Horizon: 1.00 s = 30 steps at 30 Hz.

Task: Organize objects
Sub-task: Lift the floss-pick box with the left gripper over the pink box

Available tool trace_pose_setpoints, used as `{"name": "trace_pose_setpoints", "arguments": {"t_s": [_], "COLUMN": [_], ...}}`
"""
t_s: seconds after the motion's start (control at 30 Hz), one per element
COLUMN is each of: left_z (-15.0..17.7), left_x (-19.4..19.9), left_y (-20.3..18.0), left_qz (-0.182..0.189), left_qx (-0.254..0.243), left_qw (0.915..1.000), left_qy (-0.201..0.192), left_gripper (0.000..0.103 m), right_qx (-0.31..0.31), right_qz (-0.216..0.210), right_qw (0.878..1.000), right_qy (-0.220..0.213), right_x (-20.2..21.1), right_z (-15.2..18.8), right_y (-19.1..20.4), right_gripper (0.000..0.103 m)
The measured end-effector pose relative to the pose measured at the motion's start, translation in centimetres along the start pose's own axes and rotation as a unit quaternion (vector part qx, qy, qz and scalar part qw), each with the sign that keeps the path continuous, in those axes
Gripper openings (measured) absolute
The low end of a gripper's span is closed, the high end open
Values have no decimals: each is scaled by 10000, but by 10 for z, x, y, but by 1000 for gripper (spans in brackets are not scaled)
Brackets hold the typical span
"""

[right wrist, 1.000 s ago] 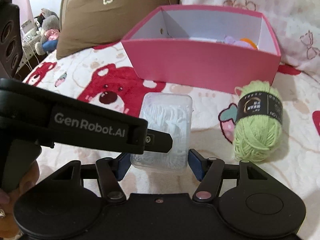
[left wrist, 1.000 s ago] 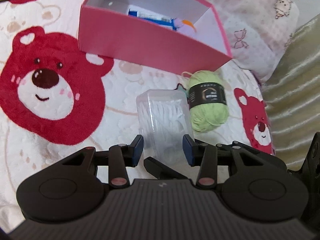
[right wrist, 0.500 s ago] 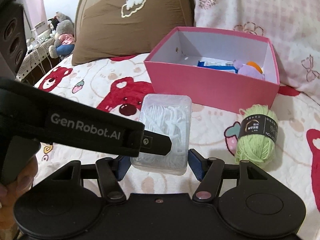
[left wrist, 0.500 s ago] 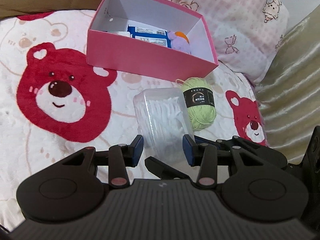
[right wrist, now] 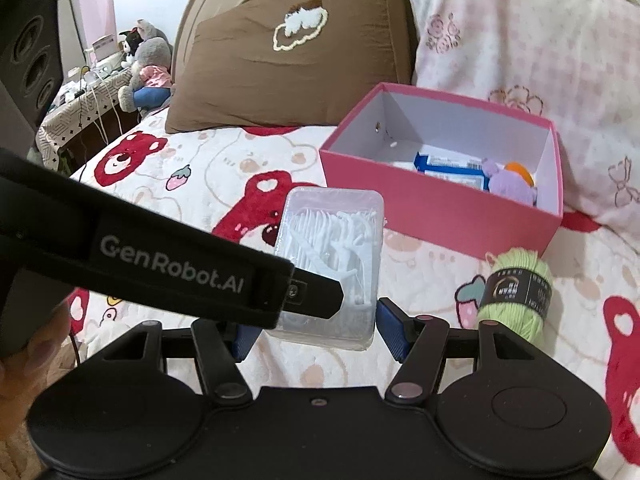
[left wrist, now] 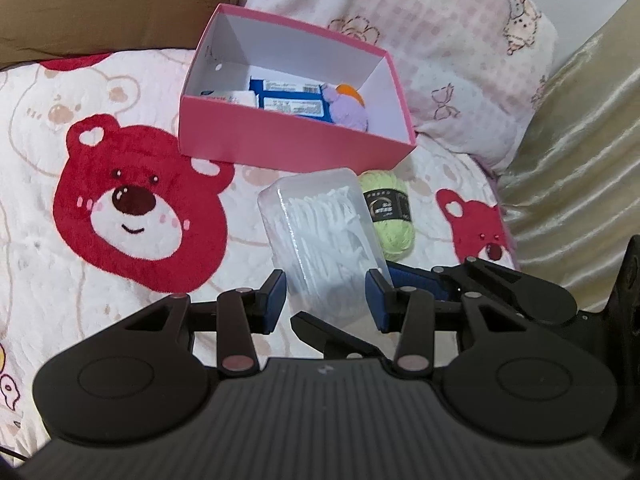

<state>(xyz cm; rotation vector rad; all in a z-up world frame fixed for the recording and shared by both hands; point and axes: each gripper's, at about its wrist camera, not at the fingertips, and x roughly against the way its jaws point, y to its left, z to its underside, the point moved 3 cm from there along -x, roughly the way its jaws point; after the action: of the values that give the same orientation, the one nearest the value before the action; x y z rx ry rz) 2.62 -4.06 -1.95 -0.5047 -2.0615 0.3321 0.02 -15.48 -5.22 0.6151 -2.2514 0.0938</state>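
Gripping from two sides, both tongs had hold of the same clear box of floss picks (left wrist: 320,232). The left gripper (left wrist: 326,298) stood partly open, its blue pads pressed against the box's narrow lower end, with the rest of the box tilting up and away ahead of the fingertips. The right gripper (right wrist: 320,332) stood wider, about half open, around the near end of the same box (right wrist: 332,240). Its right pad lay against the box's edge. Its left pad was mostly hidden behind a black finger of the left gripper marked "GenRobot.AI", which crossed in front of the box. The box hung clear of the bear-print blanket (left wrist: 40,240) below both tongs.

Ahead of the fingertips and beyond the held box sat an open pink box (left wrist: 288,144) on the blanket, holding a blue packet (left wrist: 292,100) and a purple soft thing (left wrist: 350,110) at its right end. A ball of green yarn (left wrist: 394,232) with a black band lay on the blanket between the pink box and the tongs, to the right of the held box. Behind the pink box leaned a brown pillow (right wrist: 288,80) and a pink checked pillow (left wrist: 440,40). A hand (right wrist: 28,360) showed blurred at the lower left of the right gripper's view.
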Motion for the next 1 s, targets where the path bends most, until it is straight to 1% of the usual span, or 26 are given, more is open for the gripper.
{"name": "trace_pose_setpoints", "arguments": {"t_s": [0.13, 0.23, 0.3, 0.5, 0.57, 0.7, 0.83, 0.9, 1.0], "left_z": [-10, -20, -29, -61, -72, -91, -106, -114, -123], "left_x": [16, 28, 33, 38, 38, 35, 27, 22, 12], "left_y": [1, -1, -1, -1, -1, 0, 7, 11, 19], "left_qz": [170, 189, 209, 249, 287, 406, 536, 594, 776], "left_qx": [73, -1, 9, 19, 20, 38, 159, 227, 348], "left_qw": [9997, 9993, 9992, 9992, 9990, 9986, 9982, 9978, 9960], "left_qy": [-173, -312, -328, -308, -328, -334, -222, -175, -262], "left_gripper": [41, 42, 42, 42, 42, 42, 42, 42, 42], "right_qx": [198, 336, 375, 567, 706, 1200, 1421, 1475, 1585], "right_qz": [25, -27, -79, -61, 19, 261, 367, 343, 399], "right_qw": [9997, 9991, 9989, 9983, 9975, 9923, 9891, 9884, 9865], "right_qy": [-124, -250, -279, -144, -104, -139, -151, -100, -57], "right_x": [12, 21, 24, 25, 23, 21, 15, 11, 3], "right_z": [-12, -26, -37, -73, -85, -103, -116, -122, -133], "right_y": [4, 6, 6, 3, 2, 3, -3, -6, -12], "right_gripper": [67, 67, 66, 66, 66, 66, 66, 66, 66]}}
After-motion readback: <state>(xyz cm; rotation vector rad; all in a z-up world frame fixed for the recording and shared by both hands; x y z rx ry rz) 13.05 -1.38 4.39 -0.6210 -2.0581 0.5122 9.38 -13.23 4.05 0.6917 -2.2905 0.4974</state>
